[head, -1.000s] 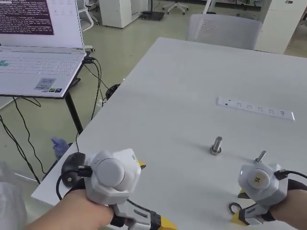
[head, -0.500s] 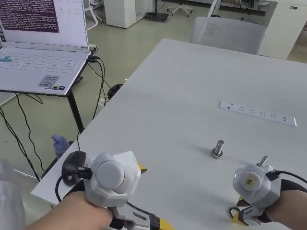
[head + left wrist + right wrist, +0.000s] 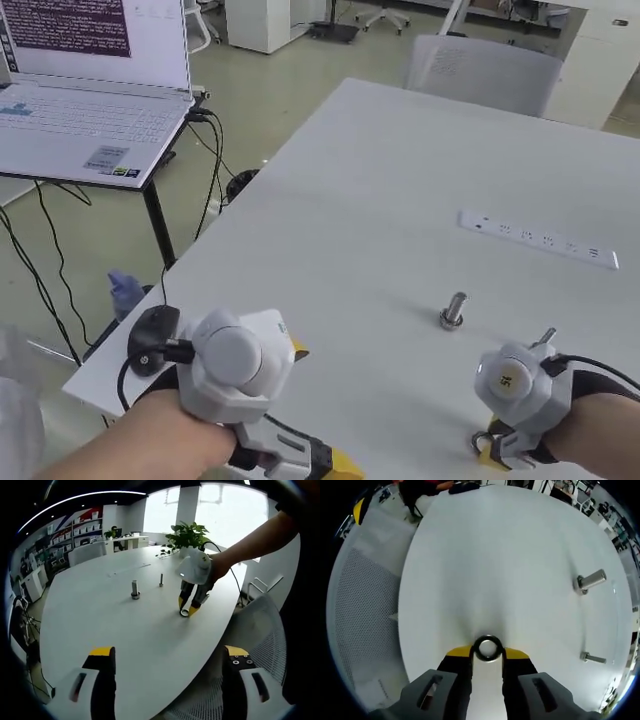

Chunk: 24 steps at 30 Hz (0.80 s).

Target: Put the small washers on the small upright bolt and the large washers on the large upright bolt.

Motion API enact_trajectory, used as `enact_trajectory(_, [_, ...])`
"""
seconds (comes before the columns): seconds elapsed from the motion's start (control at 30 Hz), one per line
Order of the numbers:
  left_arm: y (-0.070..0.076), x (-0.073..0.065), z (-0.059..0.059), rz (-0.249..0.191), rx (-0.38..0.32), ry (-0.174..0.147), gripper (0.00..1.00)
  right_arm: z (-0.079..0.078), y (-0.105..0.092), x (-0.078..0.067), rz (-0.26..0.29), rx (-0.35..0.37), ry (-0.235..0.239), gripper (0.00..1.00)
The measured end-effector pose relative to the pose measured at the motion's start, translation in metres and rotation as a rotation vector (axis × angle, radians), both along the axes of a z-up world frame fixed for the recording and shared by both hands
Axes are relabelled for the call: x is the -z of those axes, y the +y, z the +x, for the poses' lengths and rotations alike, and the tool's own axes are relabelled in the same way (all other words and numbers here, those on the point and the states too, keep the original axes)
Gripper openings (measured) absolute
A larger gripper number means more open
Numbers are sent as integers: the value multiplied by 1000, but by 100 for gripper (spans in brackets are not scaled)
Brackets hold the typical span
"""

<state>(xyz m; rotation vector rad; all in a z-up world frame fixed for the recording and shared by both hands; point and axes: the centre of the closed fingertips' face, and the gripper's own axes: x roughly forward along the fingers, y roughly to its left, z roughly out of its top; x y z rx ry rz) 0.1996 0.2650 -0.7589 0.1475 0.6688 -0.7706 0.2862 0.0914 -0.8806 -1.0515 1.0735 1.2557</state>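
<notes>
The round sticker (image 3: 505, 380) on my right gripper (image 3: 487, 653) shows two digits (15 or 51, I cannot tell which), and the lines on the laptop (image 3: 80, 110) screen are too small to read. My right fingers are closed on a washer (image 3: 476, 648) close to the worktop's (image 3: 380, 200) near edge, with bare surface between it and the large bolt (image 3: 590, 580) and small bolt (image 3: 592, 657). My left gripper (image 3: 167, 652) holds its fingers wide apart at the worktop's edge, and a power strip (image 3: 538, 238) lies beyond the bolts.
</notes>
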Motion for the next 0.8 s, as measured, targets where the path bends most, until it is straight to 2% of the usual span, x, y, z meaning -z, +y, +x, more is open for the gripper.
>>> enact_trajectory(0.27, [-1, 1, -4, 5, 8, 9, 86, 0, 2, 0, 0, 1, -2, 21])
enact_trajectory(0.5, [-1, -1, -4, 9, 12, 8, 86, 1, 2, -1, 30, 43, 24, 22])
enact_trajectory(0.8, [0, -1, -5, 13, 14, 10, 85, 3, 2, -3, 25, 51, 22, 22])
